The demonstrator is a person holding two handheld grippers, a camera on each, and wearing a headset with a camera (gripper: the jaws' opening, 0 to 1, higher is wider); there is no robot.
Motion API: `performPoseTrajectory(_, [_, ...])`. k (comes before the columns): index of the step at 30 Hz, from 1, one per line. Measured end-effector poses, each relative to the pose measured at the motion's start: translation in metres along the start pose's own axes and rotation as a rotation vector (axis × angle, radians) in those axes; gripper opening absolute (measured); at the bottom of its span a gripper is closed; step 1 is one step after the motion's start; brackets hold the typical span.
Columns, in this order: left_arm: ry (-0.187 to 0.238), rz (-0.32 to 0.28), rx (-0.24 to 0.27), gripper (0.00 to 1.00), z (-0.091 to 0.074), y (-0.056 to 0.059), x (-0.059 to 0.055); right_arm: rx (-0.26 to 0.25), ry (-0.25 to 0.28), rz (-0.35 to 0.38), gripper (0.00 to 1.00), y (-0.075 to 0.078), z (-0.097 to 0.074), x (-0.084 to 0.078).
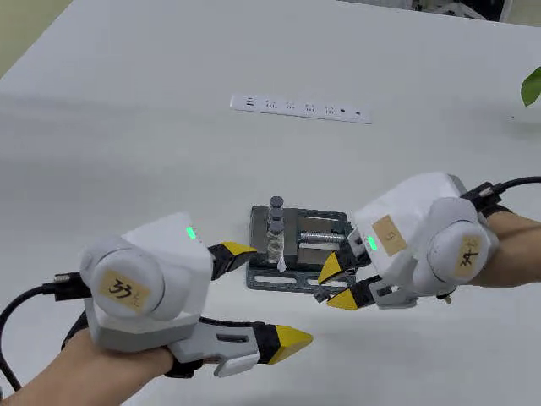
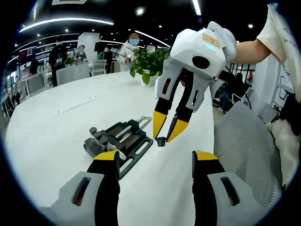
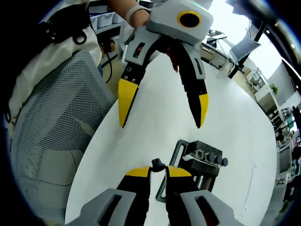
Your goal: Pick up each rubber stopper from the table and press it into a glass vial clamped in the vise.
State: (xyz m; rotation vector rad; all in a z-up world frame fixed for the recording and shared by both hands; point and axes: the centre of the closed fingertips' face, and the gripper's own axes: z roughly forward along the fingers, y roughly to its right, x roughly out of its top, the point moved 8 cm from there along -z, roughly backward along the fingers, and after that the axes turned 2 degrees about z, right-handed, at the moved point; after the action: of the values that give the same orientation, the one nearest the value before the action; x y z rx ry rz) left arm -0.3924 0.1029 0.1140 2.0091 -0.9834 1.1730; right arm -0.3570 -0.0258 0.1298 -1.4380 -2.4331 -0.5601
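Observation:
A black vise point(image 1: 325, 227) sits mid-table and clamps a row of glass vials point(image 1: 275, 228); the far ones carry dark stoppers, while the nearest vial point(image 1: 275, 250) looks clear on top. My right gripper point(image 1: 336, 284) hovers just right of the vise, shut on a small dark rubber stopper point(image 2: 161, 141), which sticks out between the yellow tips point(image 3: 157, 165). My left gripper point(image 1: 265, 294) is open with nothing between its fingers, at the near left of the vise. In the right gripper view the left gripper point(image 3: 162, 115) faces me, jaws spread above the vise point(image 3: 202, 160).
A white power strip point(image 1: 300, 107) lies on the table beyond the vise. A green leaf point(image 1: 531, 85) shows at the right edge. A mesh chair point(image 2: 244, 141) stands beside the table, and people stand in the far background.

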Motion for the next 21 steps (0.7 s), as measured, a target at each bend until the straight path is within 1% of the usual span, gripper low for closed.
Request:
performPoseTrajectory(1, [-0.005, -0.008, -0.016, 0.58, 0.002, 0.001, 0.001, -0.01, -0.007, -0.027, 0.07, 0.001, -0.004, 0.002])
performPoseTrajectory(2, [-0.006, -0.006, -0.042, 0.52, 0.004, 0.002, 0.003, -0.011, -0.006, -0.04, 0.07, 0.0, -0.009, 0.006])
performPoseTrajectory(4, [-0.007, 0.001, -0.06, 0.44, 0.007, 0.004, 0.005, -0.011, -0.003, -0.059, 0.07, -0.001, -0.014, 0.01])
performPoseTrajectory(5, [-0.01, -0.009, -0.078, 0.41, 0.009, 0.007, 0.006, -0.012, -0.008, -0.084, 0.07, -0.001, -0.018, 0.013])
performPoseTrajectory(6, [-0.005, -0.021, -0.085, 0.39, 0.01, 0.007, 0.007, -0.012, -0.015, -0.098, 0.07, -0.002, -0.02, 0.014])
performPoseTrajectory(7, [0.003, -0.047, -0.105, 0.38, 0.011, 0.01, 0.009, -0.014, -0.027, -0.129, 0.07, -0.002, -0.022, 0.015])
performPoseTrajectory(8, [0.009, -0.066, -0.116, 0.36, 0.012, 0.011, 0.009, -0.013, -0.034, -0.14, 0.07, -0.003, -0.022, 0.016])
performPoseTrajectory(10, [0.021, -0.088, -0.123, 0.3, 0.012, 0.011, 0.011, -0.008, -0.039, -0.162, 0.07, -0.005, -0.023, 0.018])
performPoseTrajectory(11, [0.018, -0.095, -0.128, 0.27, 0.012, 0.011, 0.01, -0.01, -0.049, -0.191, 0.07, -0.006, -0.024, 0.019])
performPoseTrajectory(14, [0.016, -0.101, -0.145, 0.22, 0.012, 0.013, 0.01, -0.002, -0.036, -0.206, 0.07, -0.009, -0.025, 0.023])
performPoseTrajectory(19, [0.041, -0.162, -0.183, 0.14, 0.01, 0.015, 0.012, 0.01, -0.031, -0.253, 0.07, -0.012, -0.026, 0.032])
performPoseTrajectory(21, [0.044, -0.184, -0.195, 0.12, 0.009, 0.015, 0.012, 0.015, -0.035, -0.279, 0.07, -0.013, -0.026, 0.034])
